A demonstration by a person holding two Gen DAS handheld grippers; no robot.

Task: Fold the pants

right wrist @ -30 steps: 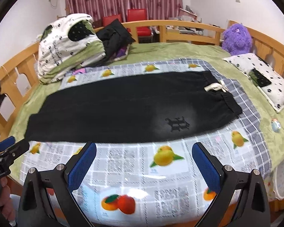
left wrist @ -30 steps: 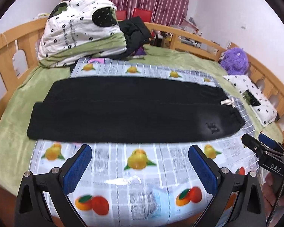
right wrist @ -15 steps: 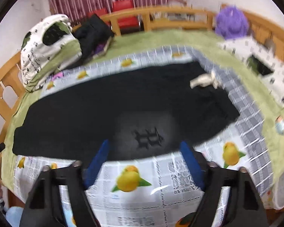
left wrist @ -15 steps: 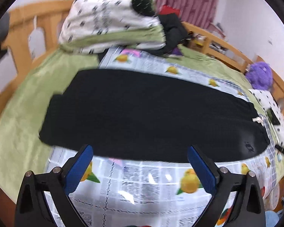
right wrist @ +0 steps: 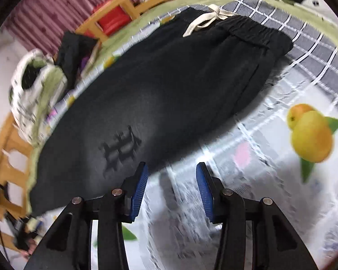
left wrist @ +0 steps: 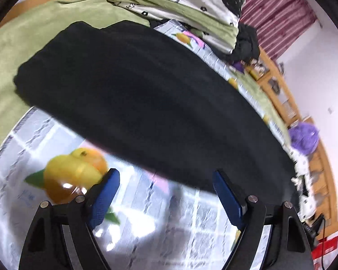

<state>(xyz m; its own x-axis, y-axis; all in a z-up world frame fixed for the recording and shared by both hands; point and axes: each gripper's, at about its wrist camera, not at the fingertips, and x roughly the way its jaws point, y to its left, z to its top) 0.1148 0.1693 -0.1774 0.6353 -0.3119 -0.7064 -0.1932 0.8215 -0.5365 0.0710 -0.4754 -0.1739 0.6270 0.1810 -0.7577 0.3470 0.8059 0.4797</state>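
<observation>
Now the black pants [left wrist: 146,103] lie flat across the fruit-print sheet [left wrist: 33,139] on the bed. Left claw [left wrist: 166,180] gapes wide just beside the hem edge; right claw [right wrist: 172,173] stands half open near the waistband [right wrist: 254,31] end, empty.

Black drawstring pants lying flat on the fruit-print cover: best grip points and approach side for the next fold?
Judging by the pose, pinch the near long edge of the black pants, coming low from the camera side. They lie flat and already halved lengthwise, so only edges offer a lip. Right gripper near the waistband end, left gripper toward the cuffs; both are open, just short of the hem.
</observation>
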